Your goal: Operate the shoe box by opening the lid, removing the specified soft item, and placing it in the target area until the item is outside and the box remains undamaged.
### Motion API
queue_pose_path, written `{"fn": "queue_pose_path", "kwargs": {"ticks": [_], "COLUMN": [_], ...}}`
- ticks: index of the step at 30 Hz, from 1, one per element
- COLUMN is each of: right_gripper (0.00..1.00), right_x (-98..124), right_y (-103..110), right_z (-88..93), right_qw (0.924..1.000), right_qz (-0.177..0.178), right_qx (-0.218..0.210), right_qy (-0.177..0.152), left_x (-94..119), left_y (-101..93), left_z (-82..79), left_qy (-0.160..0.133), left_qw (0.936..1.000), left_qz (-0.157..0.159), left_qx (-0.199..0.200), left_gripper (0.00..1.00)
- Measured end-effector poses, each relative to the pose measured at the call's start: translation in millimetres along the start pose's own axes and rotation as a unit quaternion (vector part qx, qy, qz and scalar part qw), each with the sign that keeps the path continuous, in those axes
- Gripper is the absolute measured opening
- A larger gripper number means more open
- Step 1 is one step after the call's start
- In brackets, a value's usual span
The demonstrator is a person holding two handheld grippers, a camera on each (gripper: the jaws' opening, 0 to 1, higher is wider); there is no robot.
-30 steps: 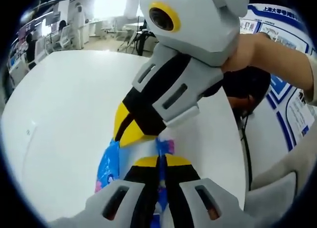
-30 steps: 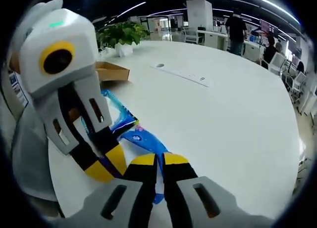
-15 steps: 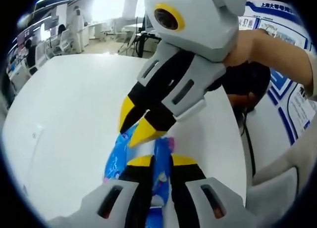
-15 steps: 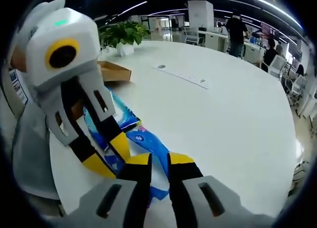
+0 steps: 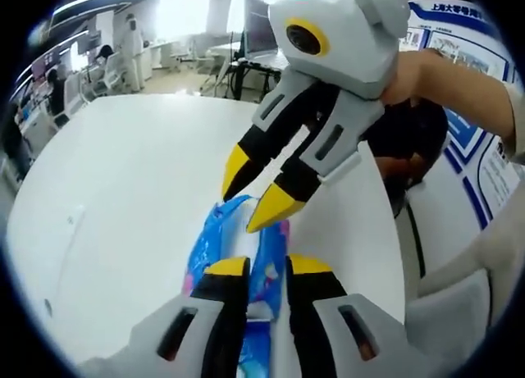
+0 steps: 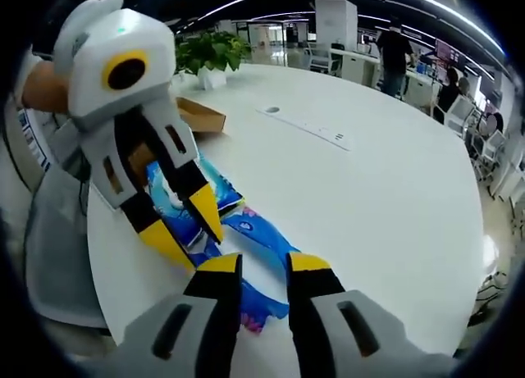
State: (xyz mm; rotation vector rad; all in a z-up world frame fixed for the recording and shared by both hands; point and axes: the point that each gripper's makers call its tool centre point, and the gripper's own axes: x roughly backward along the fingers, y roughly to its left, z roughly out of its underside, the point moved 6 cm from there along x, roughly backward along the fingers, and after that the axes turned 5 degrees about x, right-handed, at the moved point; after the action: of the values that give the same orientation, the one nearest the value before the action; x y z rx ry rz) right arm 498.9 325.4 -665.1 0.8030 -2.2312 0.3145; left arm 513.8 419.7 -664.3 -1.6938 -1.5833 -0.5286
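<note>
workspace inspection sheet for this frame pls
Surface: white table, inset strip in the top.
Job's things: blue pack lies flat on the table; brown box behind it.
Clutter: nothing seen.
Grippers: left gripper and right gripper both open, jaws over the pack.
Cables: black cable hanging off the table edge.
Surroundings: potted plant, desks, people standing, wall poster.

Two grippers, one blue soft pack, one cardboard box, one potted plant, perhaps three distant people.
</note>
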Motion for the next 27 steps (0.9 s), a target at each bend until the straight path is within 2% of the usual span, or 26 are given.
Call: {"fn": "queue_pose_path", "kwargs": {"ticks": [7,13,20,27], "right_gripper": [0.26,0.36,0.45,0.54], "right_x": [6.7,8.3,10.5,13.5], "right_y": [13.3,29.8,48.9,67.7], "right_z": [-8.8,-18.2,-31.7,-41.8], "right_qw": [1.0000,0.9995,0.9981,0.9977], "right_qz": [0.001,0.001,0.002,0.000], "right_qx": [0.008,0.031,0.061,0.067], "right_qy": [0.002,0.010,0.013,0.011], "left_x": [25.2,51.0,82.3,111.0], "left_y": [-2.5,-9.6,-14.6,-16.2], "left_z": [9.3,17.6,26.7,39.6], "left_qy": [-0.021,-0.034,-0.055,-0.077], "left_qw": [0.9997,0.9992,0.9980,0.9957], "left_qz": [-0.003,-0.010,-0.025,-0.040], "left_qx": [0.016,0.019,0.021,0.032], "left_gripper": [0.23,0.31,0.38,0.46]}}
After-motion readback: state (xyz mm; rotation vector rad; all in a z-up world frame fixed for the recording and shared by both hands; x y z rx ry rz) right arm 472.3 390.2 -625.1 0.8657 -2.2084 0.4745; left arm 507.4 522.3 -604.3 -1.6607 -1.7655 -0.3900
